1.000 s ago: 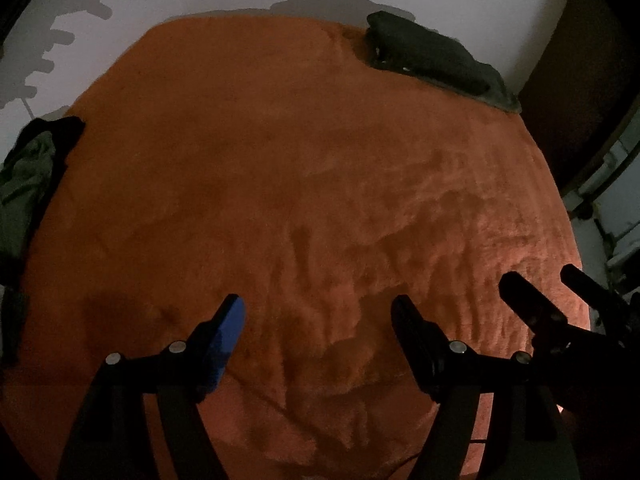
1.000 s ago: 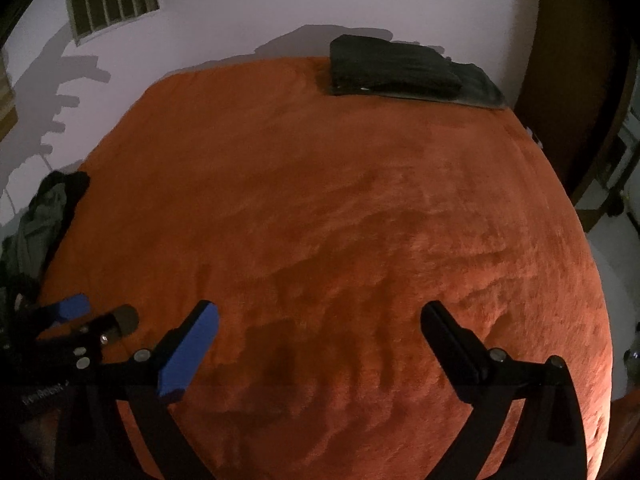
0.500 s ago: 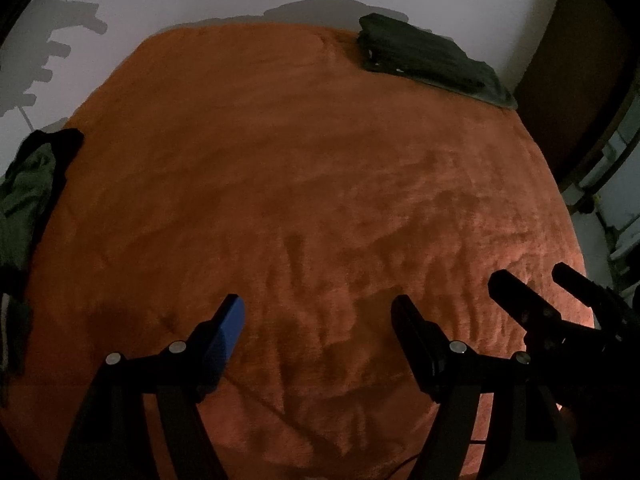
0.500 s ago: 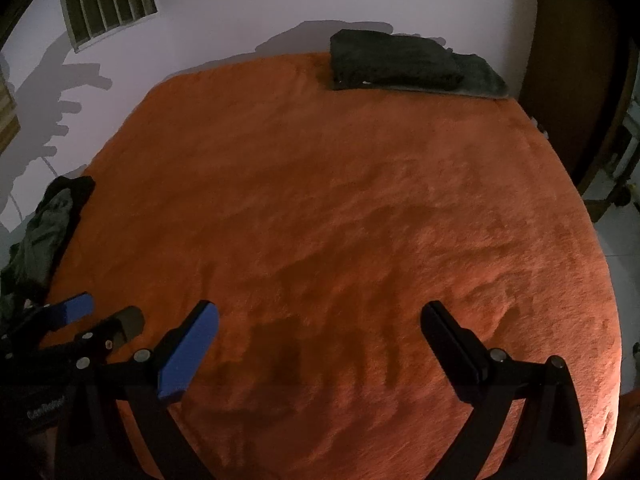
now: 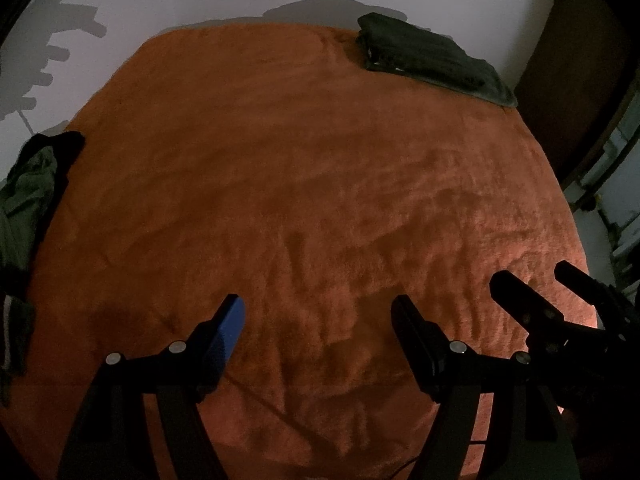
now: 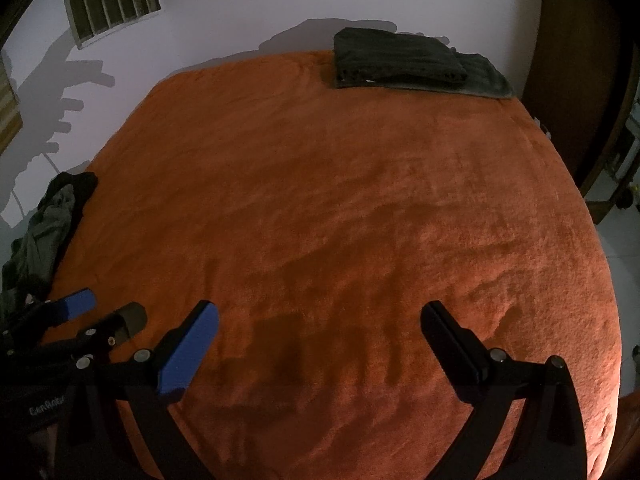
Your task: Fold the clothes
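Orange fleece blanket (image 5: 304, 184) bare across middle, likely kept free as folding space.
Left wrist view: left gripper (image 5: 318, 312) tilted down over near edge, jaws wide, nothing between. Unfolded clothes (image 5: 28, 200) heaped at left edge.
Right wrist view: right gripper (image 6: 320, 320) tilted down likewise, jaws wide, empty. Folded stack (image 6: 400, 60) parked at far corner.

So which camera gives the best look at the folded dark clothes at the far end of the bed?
The right wrist view: the folded dark clothes face it almost squarely, showing the stacked layers and the flat piece beneath. In the left wrist view the same pile sits obliquely toward the corner, so the layers merge together.
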A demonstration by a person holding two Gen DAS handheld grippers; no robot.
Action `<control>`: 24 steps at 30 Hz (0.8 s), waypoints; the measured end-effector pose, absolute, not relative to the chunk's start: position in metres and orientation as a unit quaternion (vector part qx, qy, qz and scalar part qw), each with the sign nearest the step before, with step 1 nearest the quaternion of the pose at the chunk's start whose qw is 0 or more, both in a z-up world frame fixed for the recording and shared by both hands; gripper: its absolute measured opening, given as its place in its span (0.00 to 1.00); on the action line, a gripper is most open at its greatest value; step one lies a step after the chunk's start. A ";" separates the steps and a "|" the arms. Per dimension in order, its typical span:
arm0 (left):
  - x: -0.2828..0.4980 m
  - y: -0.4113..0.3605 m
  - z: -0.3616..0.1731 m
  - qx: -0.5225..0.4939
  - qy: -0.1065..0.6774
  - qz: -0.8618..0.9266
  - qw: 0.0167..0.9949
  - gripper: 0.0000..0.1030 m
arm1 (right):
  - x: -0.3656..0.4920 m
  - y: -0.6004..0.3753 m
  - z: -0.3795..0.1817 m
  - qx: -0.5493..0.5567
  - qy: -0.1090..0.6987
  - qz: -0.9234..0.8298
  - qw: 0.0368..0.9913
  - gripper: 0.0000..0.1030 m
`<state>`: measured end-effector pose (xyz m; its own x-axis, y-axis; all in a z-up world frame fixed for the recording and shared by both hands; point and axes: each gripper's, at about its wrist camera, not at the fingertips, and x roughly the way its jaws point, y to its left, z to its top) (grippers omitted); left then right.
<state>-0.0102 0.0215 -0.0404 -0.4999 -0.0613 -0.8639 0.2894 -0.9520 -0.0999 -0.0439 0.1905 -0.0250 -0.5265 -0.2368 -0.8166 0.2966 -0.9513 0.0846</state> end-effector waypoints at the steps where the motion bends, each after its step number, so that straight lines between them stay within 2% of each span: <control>1: -0.010 0.021 -0.041 0.490 0.118 -0.858 0.101 0.74 | -0.044 0.190 -0.025 0.463 0.032 -0.873 0.153 0.98; 24: -0.011 0.019 -0.041 0.491 0.112 -0.857 0.106 0.74 | -0.045 0.195 -0.027 0.470 0.019 -0.870 0.151 0.98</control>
